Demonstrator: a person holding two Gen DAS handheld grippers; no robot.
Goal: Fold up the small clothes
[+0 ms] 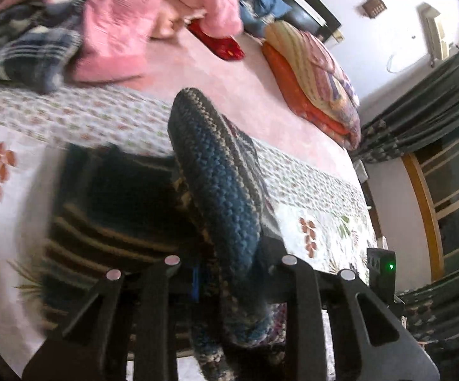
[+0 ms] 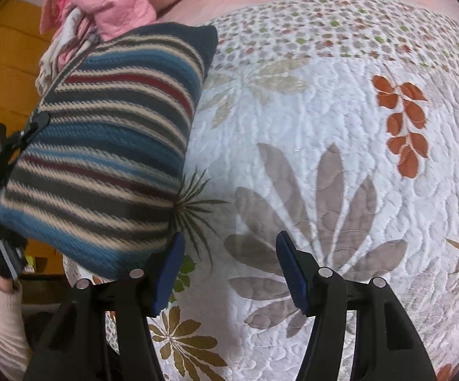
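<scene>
One striped knit (image 2: 109, 146) near quilt (image 2: 340, 101) edge; right hand-held gripper (image 2: 229, 273) agape.

The left gripper (image 1: 229, 273) fingertips are covered by the striped knit garment (image 1: 220, 190), so the grip point is not visible. The garment's left portion is motion-blurred there. In the right wrist view, the garment (image 2: 109, 146) hides most of the left gripper (image 2: 16, 139). The pink clothes (image 2: 115, 9) are cropped at the upper edge.
</scene>
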